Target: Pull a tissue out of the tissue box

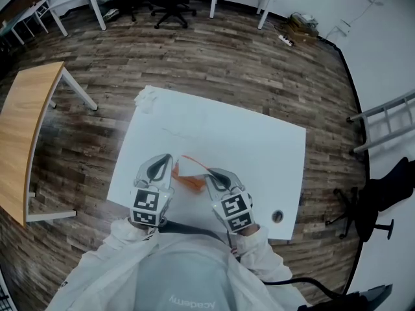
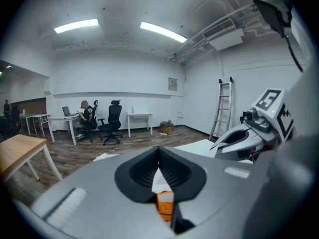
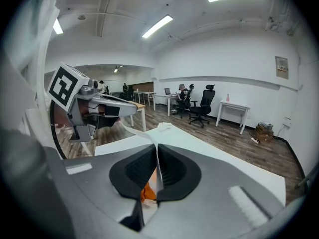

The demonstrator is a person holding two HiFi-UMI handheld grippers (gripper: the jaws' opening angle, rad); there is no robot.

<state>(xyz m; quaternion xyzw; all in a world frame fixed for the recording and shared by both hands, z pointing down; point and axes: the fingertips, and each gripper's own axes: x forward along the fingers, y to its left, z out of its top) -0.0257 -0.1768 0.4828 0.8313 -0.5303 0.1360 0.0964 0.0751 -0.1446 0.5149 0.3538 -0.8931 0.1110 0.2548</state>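
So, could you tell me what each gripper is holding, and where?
Right gripper: a white tissue, by one edge. Left gripper: the orange tissue pack, apparently by its end.

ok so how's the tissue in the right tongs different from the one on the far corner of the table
The tissue in the right tongs is pinched between shut jaws. The corner tissue lies loose on the table, with nothing touching it. The held one is drawn out into a flat strip, while the corner one is crumpled into a lump. Both are white.
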